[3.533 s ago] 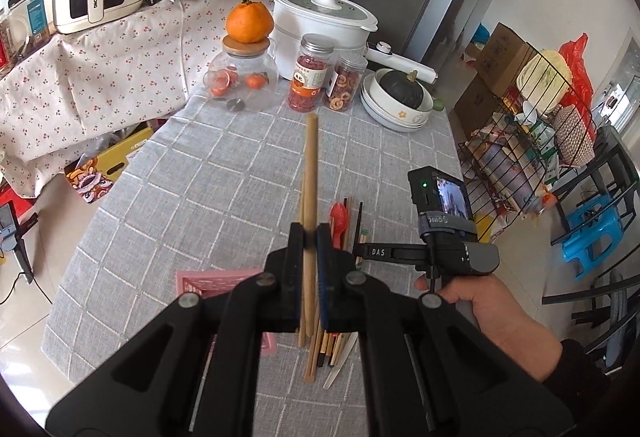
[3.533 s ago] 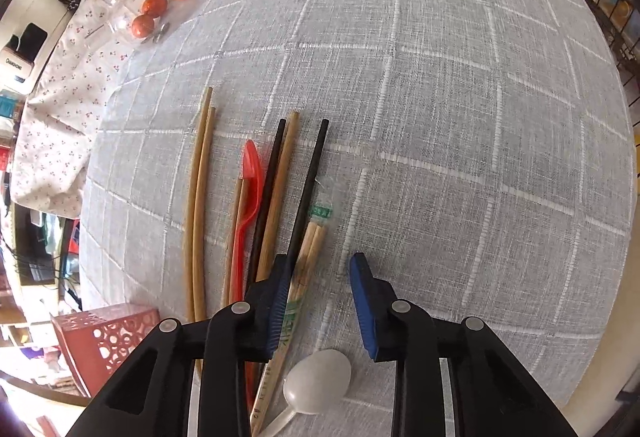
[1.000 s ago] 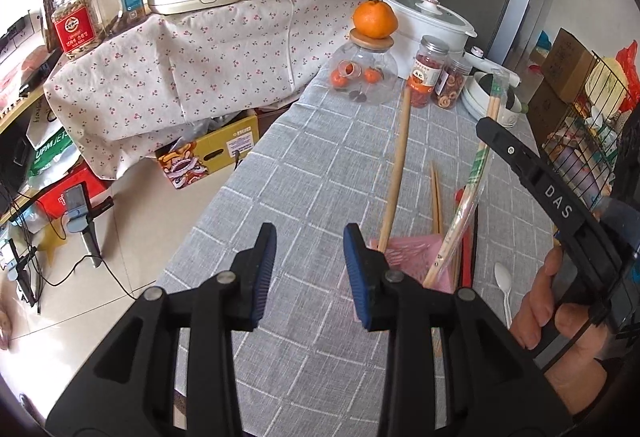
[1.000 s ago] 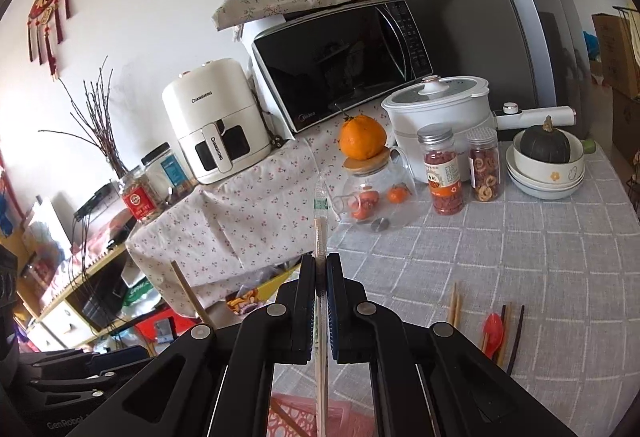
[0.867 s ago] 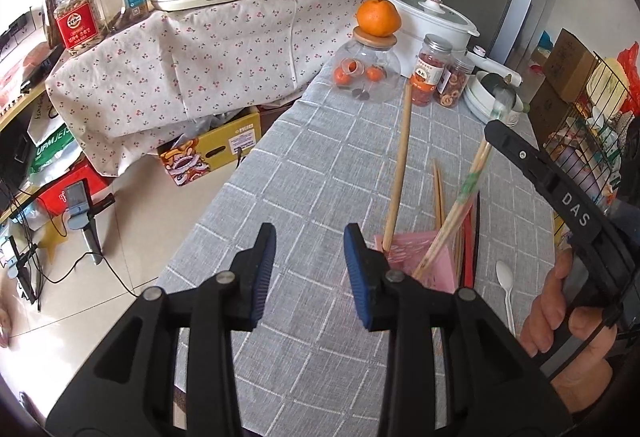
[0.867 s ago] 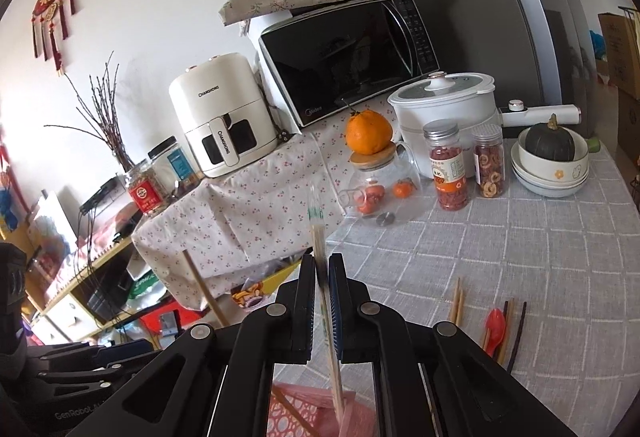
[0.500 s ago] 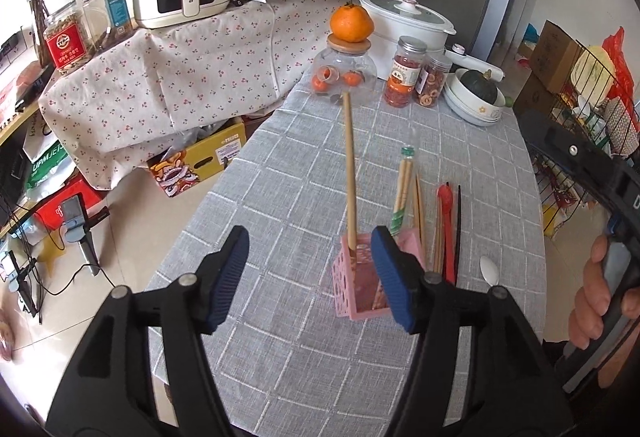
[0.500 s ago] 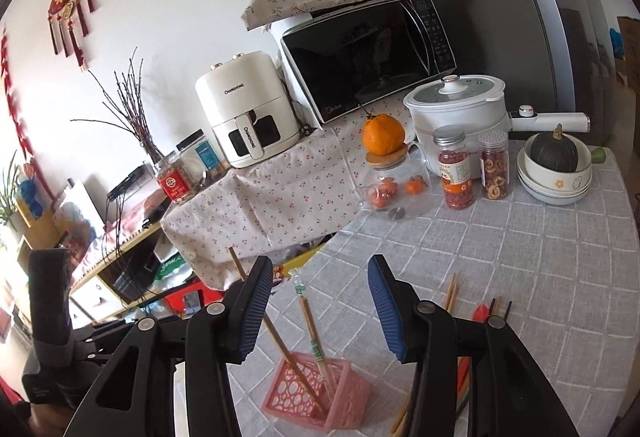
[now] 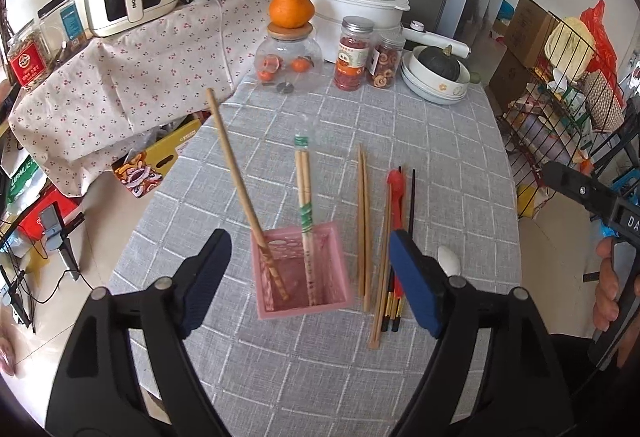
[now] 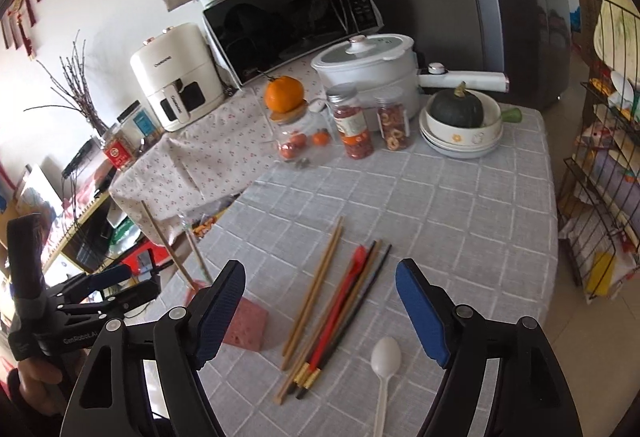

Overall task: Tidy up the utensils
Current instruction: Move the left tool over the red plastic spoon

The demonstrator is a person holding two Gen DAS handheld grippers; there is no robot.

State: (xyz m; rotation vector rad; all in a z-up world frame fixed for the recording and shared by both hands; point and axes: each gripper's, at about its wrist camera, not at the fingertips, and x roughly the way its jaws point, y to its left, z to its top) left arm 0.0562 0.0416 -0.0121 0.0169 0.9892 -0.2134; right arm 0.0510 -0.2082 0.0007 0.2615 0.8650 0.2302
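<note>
Two tools, both empty: the left tool [image 9: 308, 279] hangs over the pink basket [image 9: 303, 306] with its jaws opening and nothing but air and the basket's mouth between them; the right tool [image 10: 320, 307] stands above the loose pile, jaws likewise opening, pinching nothing. Basket: pink plastic lattice, upright on the grey checked desk [image 9: 448, 141], holding one long bamboo stick [image 9: 240, 193] leaning to the left and one pair of wrapped chopsticks [image 9: 305, 205] standing nearly straight. Loose stock on the desk just right of the basket: a pair of plain wooden chopsticks [image 10: 316, 287], a bundle of dark chopsticks [image 10: 352, 301] with gilt ends mixed with a red spoon [image 10: 347, 291], and a white plastic spoon [image 10: 385, 361] lying apart, nearest the right tool. Handling, by judgement: all pieces light, stiff and thin; the lacquered dark sticks probably slippery, prone to swivel or slide if pinched near one end; best taken near the middle, across the shaft, one or a pair at a time. White spoon: thin handle, likely flexible; grip at the neck below the bowl. Basket light, likely to tip if a stick is dropped against its wall.
</note>
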